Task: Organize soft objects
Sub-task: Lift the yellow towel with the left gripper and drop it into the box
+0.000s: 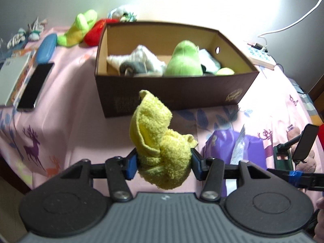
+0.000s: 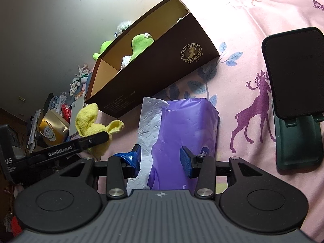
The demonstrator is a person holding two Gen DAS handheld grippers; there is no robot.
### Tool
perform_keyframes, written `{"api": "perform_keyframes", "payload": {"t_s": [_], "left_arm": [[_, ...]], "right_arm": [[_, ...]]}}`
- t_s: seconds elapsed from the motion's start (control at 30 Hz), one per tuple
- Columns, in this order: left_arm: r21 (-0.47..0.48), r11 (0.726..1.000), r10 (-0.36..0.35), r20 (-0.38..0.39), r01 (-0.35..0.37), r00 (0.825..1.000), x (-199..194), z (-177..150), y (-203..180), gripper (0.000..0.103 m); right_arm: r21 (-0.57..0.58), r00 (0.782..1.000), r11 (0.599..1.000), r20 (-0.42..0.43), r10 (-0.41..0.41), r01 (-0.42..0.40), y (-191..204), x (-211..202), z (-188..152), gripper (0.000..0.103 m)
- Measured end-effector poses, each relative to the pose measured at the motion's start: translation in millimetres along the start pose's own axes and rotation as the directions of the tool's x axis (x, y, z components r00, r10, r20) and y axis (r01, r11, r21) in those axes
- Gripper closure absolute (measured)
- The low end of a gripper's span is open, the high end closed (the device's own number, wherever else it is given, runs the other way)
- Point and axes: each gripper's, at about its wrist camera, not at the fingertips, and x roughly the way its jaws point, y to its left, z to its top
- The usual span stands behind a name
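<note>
Left gripper [image 1: 164, 165] fingers clenched on the yellow towel [image 1: 160, 141], bunched in a knot, lifted clear of the pink bedsheet [image 1: 70, 101]. Free end sticks up toward 12 o'clock, so long axis runs roughly along the fingers. Brown cardboard box [image 1: 172, 99] sits dead ahead at 12 o'clock, near wall facing the fingers, open top beyond it. My read: towel has to rise over that near wall, then forward and drop. Box already holds a green plush [image 1: 185, 60] and a grey-white plush [image 1: 139, 60]; free space looks tight, front-left is best.

Right gripper [image 2: 160, 160] fingers spread, holding nothing, hovering over the purple tissue pack [image 2: 182, 125]; box at its 11 o'clock. Left is clearly the working hand. Phone on a stand [image 2: 293, 85] at right gripper's 2 o'clock, out of the path.
</note>
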Motion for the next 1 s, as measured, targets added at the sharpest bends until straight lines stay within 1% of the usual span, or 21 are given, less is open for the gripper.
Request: {"api": "perform_keyframes", "payload": {"t_s": [0.1,0.2,0.27,0.37,0.43,0.57,0.83,1.0], "left_arm": [[0.026,1.000,0.011,0.055,-0.013,0.998,-14,21,4,0.050],[0.056,0.997,0.051,0.109,-0.058,0.993,-19,49,7,0.050],[0.071,0.994,0.069,0.148,-0.080,0.987,-19,67,10,0.050],[0.076,0.993,0.073,0.174,-0.087,0.982,-9,94,15,0.050],[0.077,0.993,0.076,0.169,-0.090,0.983,4,111,19,0.050],[0.093,0.990,0.092,0.152,-0.107,0.984,32,135,21,0.050],[0.160,0.981,0.090,0.144,-0.113,0.985,89,168,14,0.050],[0.172,0.979,0.091,0.110,-0.109,0.990,124,180,10,0.050]], "right_arm": [[0.008,1.000,1.000,0.008,-0.001,0.001,-2,-4,-1,0.077],[0.017,1.000,1.000,0.017,-0.004,0.004,-5,-7,-2,0.077],[0.023,1.000,1.000,0.024,-0.011,0.010,-7,-11,-4,0.077],[0.038,0.999,0.999,0.037,-0.024,0.023,-11,-17,-5,0.077],[0.048,0.998,0.998,0.048,-0.035,0.032,-14,-21,-6,0.077],[0.071,0.996,0.996,0.068,-0.061,0.057,-21,-30,-9,0.077],[0.122,0.990,0.988,0.089,-0.105,0.094,-36,-41,-10,0.077],[0.145,0.985,0.983,0.111,-0.132,0.115,-42,-48,-8,0.077]]}}
